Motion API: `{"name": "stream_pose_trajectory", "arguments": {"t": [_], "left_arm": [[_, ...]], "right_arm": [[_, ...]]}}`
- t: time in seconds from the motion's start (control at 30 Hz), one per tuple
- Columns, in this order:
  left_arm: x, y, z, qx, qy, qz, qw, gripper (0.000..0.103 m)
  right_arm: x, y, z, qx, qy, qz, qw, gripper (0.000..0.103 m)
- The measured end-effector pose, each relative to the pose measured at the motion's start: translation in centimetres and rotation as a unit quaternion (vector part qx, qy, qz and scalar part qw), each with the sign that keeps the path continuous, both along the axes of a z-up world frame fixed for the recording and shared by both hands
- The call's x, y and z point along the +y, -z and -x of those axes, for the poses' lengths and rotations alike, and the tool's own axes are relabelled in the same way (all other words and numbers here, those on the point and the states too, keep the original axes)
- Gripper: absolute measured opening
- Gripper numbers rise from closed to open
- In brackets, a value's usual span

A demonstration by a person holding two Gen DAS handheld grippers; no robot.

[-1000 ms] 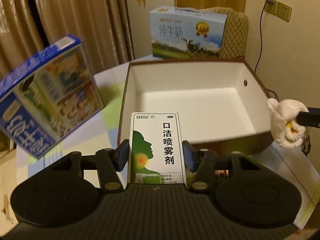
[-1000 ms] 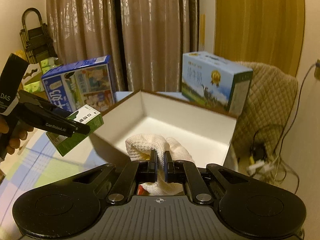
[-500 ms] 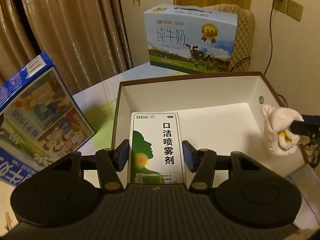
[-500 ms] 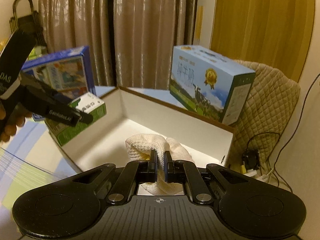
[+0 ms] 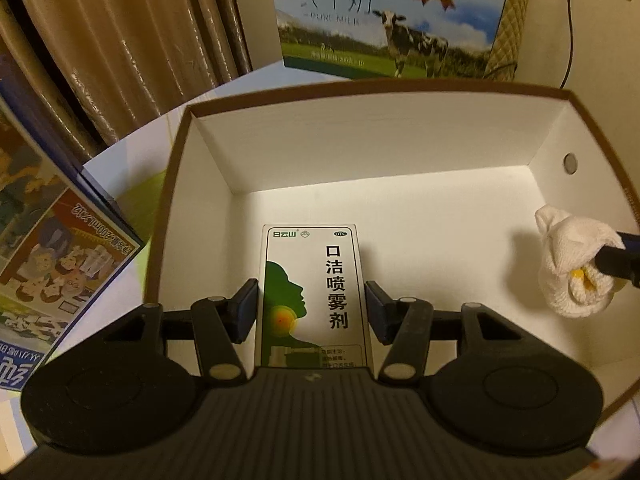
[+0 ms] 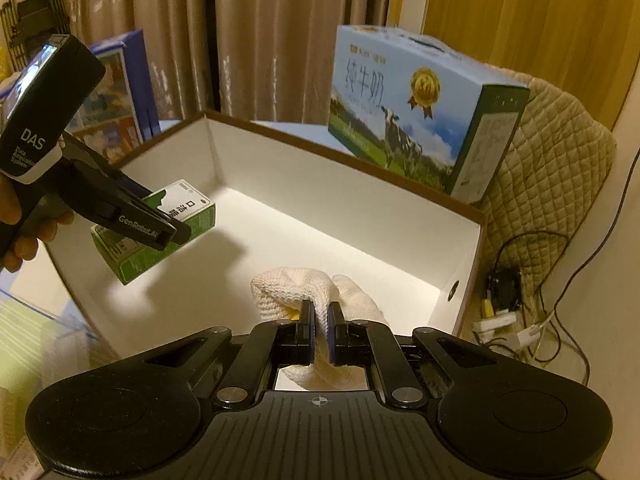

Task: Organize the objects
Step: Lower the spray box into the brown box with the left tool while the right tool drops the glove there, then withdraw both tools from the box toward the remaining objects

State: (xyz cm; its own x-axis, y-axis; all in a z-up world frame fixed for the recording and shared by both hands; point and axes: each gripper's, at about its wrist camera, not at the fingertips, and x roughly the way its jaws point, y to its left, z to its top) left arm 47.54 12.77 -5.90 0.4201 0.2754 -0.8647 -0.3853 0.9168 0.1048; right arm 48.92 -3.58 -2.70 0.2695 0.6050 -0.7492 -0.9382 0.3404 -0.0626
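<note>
My left gripper is shut on a green and white throat-spray box, held flat in the air over the near left part of an open storage box with white walls and a brown rim. In the right wrist view the left gripper, gripped by a hand, carries the spray box just inside the storage box's left wall. My right gripper is shut on a bunched white knitted cloth above the floor inside. That cloth hangs at the right side.
A light-blue pure-milk carton stands behind the storage box. A dark-blue milk carton lies to its left. A quilted chair back and loose cables are on the right. Curtains hang behind.
Both grippers have moved forward, from the storage box's near rim to over its inside. Each still holds its object, and the box now fills both views.
</note>
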Motion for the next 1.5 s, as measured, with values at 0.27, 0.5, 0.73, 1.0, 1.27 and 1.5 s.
{"name": "stream_pose_trajectory", "arguments": {"t": [0.27, 0.5, 0.73, 1.0, 1.27, 1.5], "left_arm": [[-0.2, 1.0, -0.9, 0.003, 0.014, -0.01, 0.9999, 0.051], [-0.2, 0.8, -0.6, 0.0, 0.012, -0.013, 0.9998, 0.062], [0.2, -1.2, 1.4, -0.022, -0.003, 0.003, 0.9997, 0.072], [-0.4, -4.1, 4.8, -0.053, -0.014, 0.003, 0.9985, 0.08], [-1.1, -6.3, 10.0, -0.076, -0.039, 0.018, 0.9962, 0.087], [-2.1, -7.7, 14.7, -0.09, -0.062, 0.021, 0.9938, 0.087]], "right_arm": [[0.6, 1.1, -1.0, -0.001, 0.006, 0.014, 1.0, 0.003], [0.8, 1.3, -1.2, -0.009, 0.007, 0.023, 1.0, 0.003], [0.6, 1.4, -0.9, -0.044, 0.021, 0.013, 0.999, 0.003], [-1.3, -0.5, -1.4, 0.047, 0.046, -0.026, 0.998, 0.004], [-5.0, -3.0, 0.9, 0.085, 0.059, -0.071, 0.992, 0.045], [-8.1, -4.7, 3.6, 0.107, 0.073, -0.097, 0.987, 0.053]]}}
